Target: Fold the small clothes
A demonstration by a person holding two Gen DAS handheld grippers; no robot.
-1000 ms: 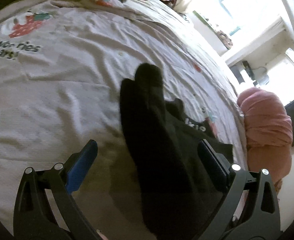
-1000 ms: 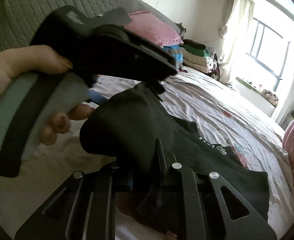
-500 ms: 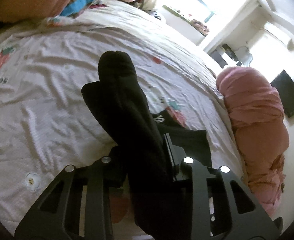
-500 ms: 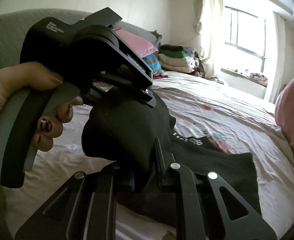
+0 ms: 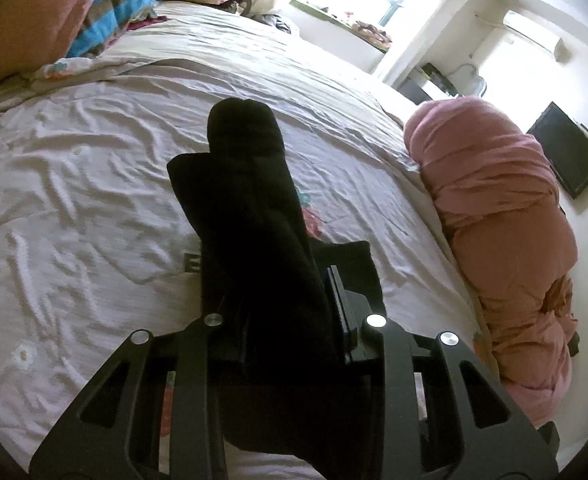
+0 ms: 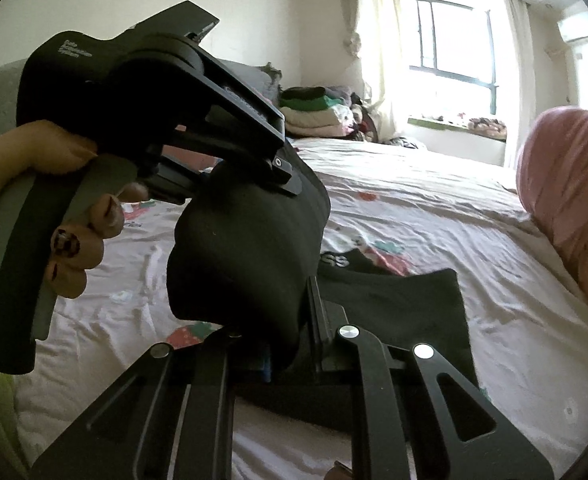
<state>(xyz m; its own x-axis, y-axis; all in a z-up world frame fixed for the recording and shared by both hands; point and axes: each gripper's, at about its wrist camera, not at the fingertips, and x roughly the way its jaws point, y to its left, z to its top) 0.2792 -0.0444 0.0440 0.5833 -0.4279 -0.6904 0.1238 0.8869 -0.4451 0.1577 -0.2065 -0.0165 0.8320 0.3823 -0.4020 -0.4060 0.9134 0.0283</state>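
Note:
A small black garment [image 5: 254, 220] hangs bunched above the bed, gripped from both ends. In the left wrist view my left gripper [image 5: 284, 296] is shut on its lower part, and the cloth sticks up beyond the fingers. In the right wrist view my right gripper [image 6: 290, 332] is shut on the same garment [image 6: 246, 256]. A hand [image 6: 74, 248] holds the left gripper [image 6: 246, 180], which pinches the top of it. A second black garment [image 6: 405, 304] with white letters lies flat on the sheet underneath, also visible in the left wrist view [image 5: 353, 264].
The bed has a wrinkled pale sheet [image 5: 94, 200] printed with strawberries. A rolled pink blanket [image 5: 493, 220] lies along its right edge. Pillows and a stack of folded clothes [image 6: 313, 112] sit at the headboard end, with a bright window [image 6: 453, 40] behind.
My left gripper was open around the black garment and has shut on it. Both grippers have risen and moved across the bed with it, rolling as they went.

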